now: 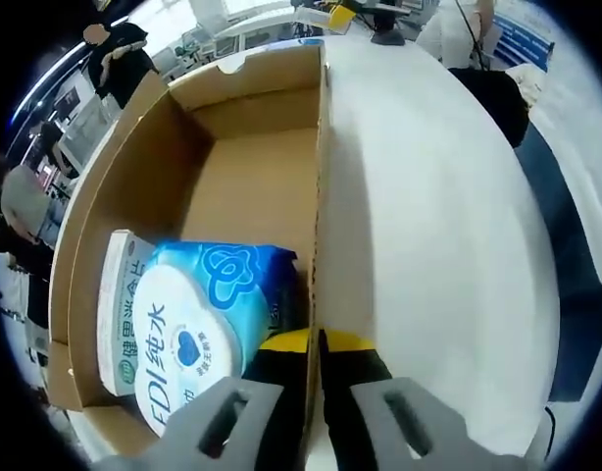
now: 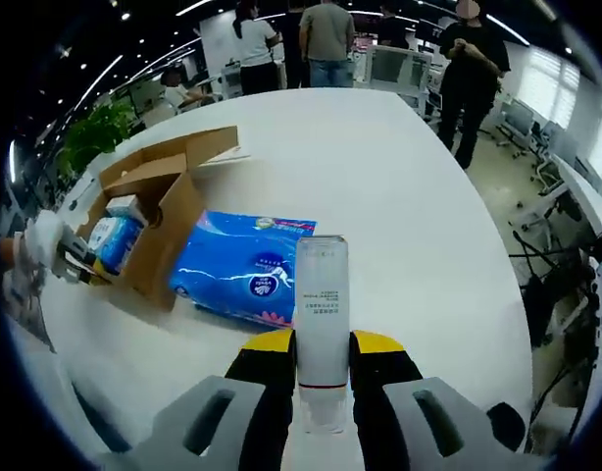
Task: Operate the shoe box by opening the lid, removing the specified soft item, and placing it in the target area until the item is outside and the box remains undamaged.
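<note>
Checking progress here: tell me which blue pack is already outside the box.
The large flat blue pack on the table beside the box; the smaller one is inside.

- A large white table with a rounded edge takes up the middle of the room.
- Beyond the table's far edge, several people stand near white desks.
- One person in dark clothes stands at the table's far right corner.
- A leafy green plant grows left of the table.
- Strip lights and spotlights line the dark ceiling above the table.
- Pale floor lies right of the table, with office chairs on it.
</note>
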`<action>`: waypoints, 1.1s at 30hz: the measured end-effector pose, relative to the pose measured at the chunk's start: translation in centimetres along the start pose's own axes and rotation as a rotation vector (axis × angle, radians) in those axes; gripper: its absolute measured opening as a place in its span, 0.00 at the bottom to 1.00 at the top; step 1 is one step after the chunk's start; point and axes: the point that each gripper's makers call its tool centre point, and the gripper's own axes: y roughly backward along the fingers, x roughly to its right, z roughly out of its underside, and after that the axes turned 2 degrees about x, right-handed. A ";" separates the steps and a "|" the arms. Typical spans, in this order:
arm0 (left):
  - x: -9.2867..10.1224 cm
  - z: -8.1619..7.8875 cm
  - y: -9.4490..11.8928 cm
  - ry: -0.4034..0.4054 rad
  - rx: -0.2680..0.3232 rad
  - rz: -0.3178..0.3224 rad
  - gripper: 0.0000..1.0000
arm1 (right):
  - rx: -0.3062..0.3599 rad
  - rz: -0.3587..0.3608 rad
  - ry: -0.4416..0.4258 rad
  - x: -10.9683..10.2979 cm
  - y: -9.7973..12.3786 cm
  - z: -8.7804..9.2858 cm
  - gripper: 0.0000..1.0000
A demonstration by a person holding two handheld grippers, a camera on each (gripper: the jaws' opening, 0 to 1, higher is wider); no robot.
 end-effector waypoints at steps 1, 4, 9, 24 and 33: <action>0.0 0.0 0.0 -0.001 0.000 0.000 0.02 | 0.001 0.003 0.000 0.1 -0.1 0.1 0.19; 0.0 0.0 0.0 -0.003 -0.001 0.001 0.02 | -0.001 0.008 -0.014 0.3 -0.3 0.4 0.19; -0.1 0.0 0.0 -0.004 -0.001 0.002 0.01 | -0.008 0.010 -0.023 0.3 -0.6 0.9 0.19; 0.2 0.1 0.1 0.004 0.000 0.006 0.01 | -0.053 0.010 -0.051 0.5 -2.1 2.5 0.19; 0.2 0.2 0.1 0.007 -0.001 0.003 0.01 | -0.082 0.008 -0.056 0.6 -2.7 3.8 0.19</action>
